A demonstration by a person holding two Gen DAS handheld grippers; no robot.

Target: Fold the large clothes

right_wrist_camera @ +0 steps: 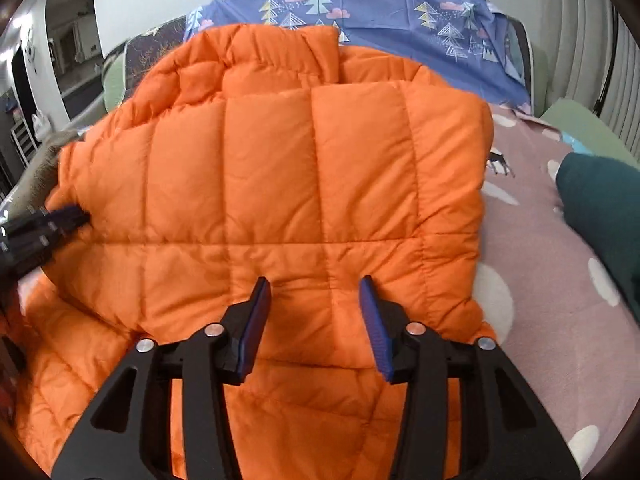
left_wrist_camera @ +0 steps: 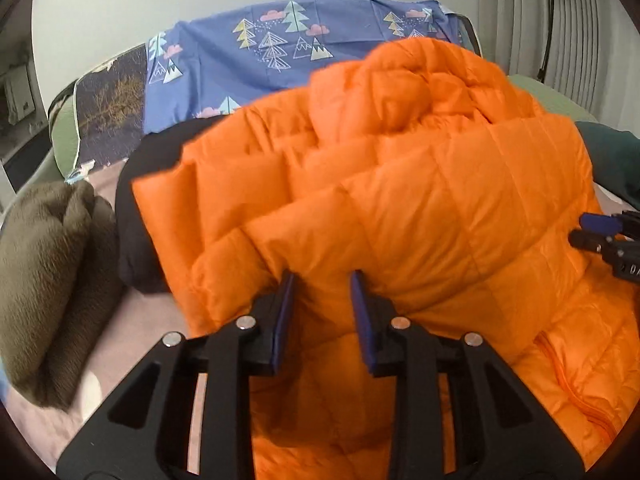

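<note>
The orange puffer jacket (right_wrist_camera: pixel 304 184) lies on the bed (right_wrist_camera: pixel 536 280), its top layer folded back over the lower part. The left gripper (left_wrist_camera: pixel 322 284) has its jaws parted and released, with the folded edge just beyond the tips, at 12 o'clock. The right gripper (right_wrist_camera: pixel 314 288) likewise stands released against that fold. An olive fleece (left_wrist_camera: pixel 52 280) sits at 9 o'clock of the jacket, and a dark green garment (right_wrist_camera: pixel 604 216) at 3 o'clock.

The left tool (left_wrist_camera: pixel 322 280) points downward, jaws slightly apart. The right tool (right_wrist_camera: pixel 314 284) points downward too, jaws wider, gripping nothing.
</note>
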